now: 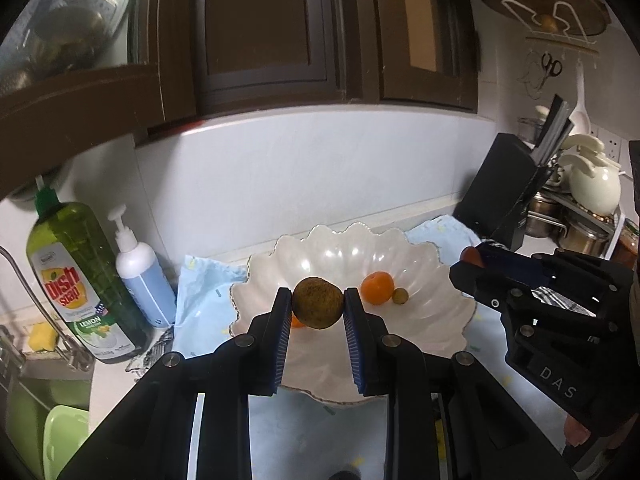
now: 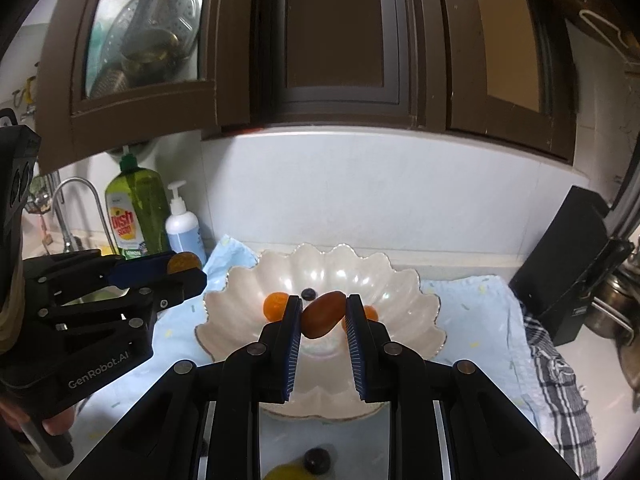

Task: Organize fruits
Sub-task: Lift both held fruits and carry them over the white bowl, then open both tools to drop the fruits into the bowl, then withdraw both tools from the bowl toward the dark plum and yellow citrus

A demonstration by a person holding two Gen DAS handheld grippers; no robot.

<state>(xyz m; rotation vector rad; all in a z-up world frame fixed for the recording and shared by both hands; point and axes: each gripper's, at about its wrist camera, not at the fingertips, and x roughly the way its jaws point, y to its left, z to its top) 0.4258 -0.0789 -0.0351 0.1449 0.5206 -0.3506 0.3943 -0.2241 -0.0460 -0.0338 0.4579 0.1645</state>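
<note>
A white scalloped bowl (image 1: 420, 256) stands on a light blue cloth; it also shows in the right wrist view (image 2: 384, 280). My left gripper (image 1: 318, 304) is shut on a brown-green round fruit (image 1: 318, 302) over the bowl's near side. My right gripper (image 2: 323, 314) is shut on an oblong reddish-brown fruit (image 2: 323, 314) above the bowl. In the bowl lie an orange (image 1: 377, 288), a small olive-coloured fruit (image 1: 400, 296), another orange (image 2: 274, 306) and a small dark berry (image 2: 308, 293). The right gripper also shows in the left wrist view (image 1: 472, 258), at the bowl's right rim.
A green dish soap bottle (image 1: 76, 280) and a white pump bottle (image 1: 140, 276) stand left of the bowl by the sink. A black knife block (image 1: 504, 188) and pots stand at the right. A checked towel (image 2: 560, 380) lies at the right. A dark fruit (image 2: 317, 460) and a yellow one lie below the gripper.
</note>
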